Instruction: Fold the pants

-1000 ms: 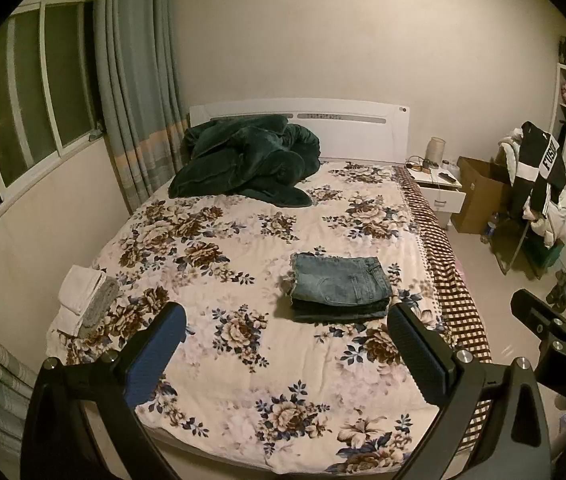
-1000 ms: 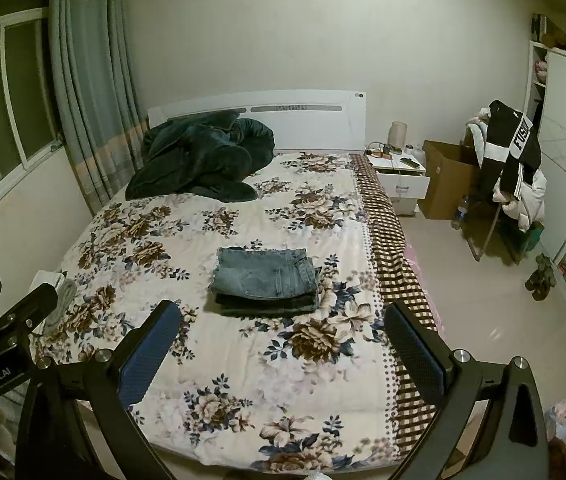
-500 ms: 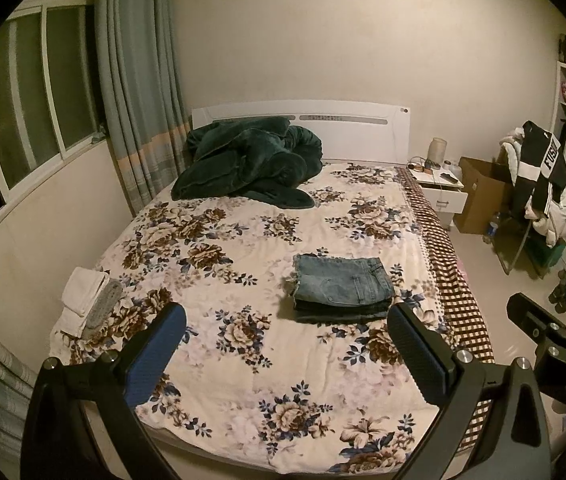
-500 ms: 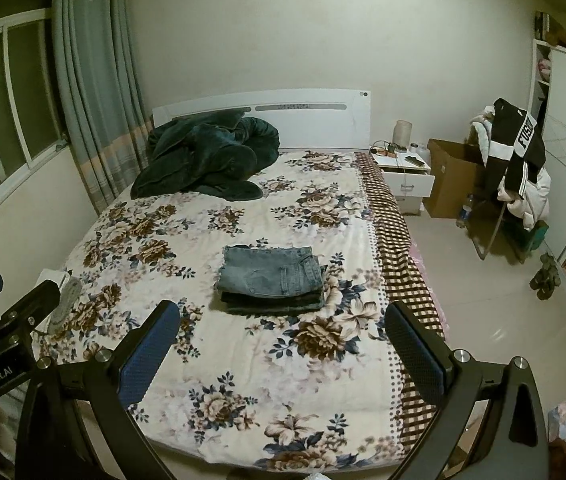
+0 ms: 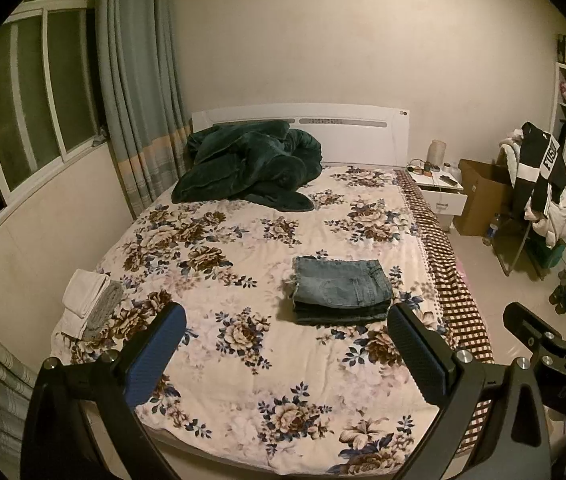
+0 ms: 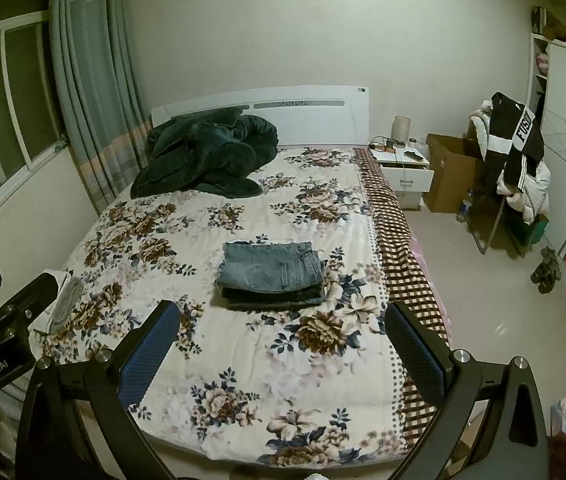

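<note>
Blue jeans [image 5: 341, 290] lie folded in a neat rectangular stack on the floral bedspread [image 5: 243, 248], right of the bed's middle; they also show in the right wrist view [image 6: 271, 274]. My left gripper [image 5: 287, 350] is open and empty, held back above the foot of the bed, well short of the jeans. My right gripper [image 6: 283, 346] is open and empty too, at a similar distance. Each gripper's body shows at the edge of the other's view.
A dark green blanket [image 5: 247, 166] is heaped by the white headboard. Folded white and grey cloths [image 5: 87, 308] lie at the bed's left edge. A nightstand [image 5: 441, 188], cardboard box [image 5: 479, 196] and clothes-draped chair [image 5: 539, 184] stand on the right. Window and curtain are on the left.
Both grippers have drawn back slightly from the bed and shifted a little; the folded jeans have not moved.
</note>
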### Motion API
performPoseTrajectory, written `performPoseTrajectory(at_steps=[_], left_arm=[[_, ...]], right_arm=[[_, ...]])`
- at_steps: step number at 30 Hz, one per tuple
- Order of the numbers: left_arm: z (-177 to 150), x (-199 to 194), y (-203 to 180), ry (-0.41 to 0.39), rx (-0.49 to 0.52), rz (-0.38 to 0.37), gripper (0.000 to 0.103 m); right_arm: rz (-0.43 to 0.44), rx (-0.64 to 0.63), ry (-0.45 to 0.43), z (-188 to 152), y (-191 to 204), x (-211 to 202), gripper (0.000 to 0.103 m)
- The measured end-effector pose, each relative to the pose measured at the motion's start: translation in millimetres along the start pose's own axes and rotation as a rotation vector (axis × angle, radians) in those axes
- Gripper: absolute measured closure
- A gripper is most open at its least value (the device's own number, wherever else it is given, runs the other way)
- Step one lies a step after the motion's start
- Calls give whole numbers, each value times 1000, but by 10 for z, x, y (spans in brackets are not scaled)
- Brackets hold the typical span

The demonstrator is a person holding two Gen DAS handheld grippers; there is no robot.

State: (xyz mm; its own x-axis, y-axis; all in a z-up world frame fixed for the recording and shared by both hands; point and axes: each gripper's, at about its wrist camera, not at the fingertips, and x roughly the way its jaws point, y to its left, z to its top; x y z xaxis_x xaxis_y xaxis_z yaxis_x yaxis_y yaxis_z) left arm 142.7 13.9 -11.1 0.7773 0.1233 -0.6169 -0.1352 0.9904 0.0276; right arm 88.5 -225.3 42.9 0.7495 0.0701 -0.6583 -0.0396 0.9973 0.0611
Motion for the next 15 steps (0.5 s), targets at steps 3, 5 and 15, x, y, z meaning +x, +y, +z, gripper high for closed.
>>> performPoseTrajectory(at_steps=[3,5,15], left_arm=[[0,2,1,-1,1,-1,0],[-3,2,-3,-2,0,-2,0],[44,-42,88,-18,13,4,0]], right_arm=[[3,5,1,-7,-13,-5,0],[1,0,2,-1,-2,3,0],[1,0,0,2,-18,-2,0]])
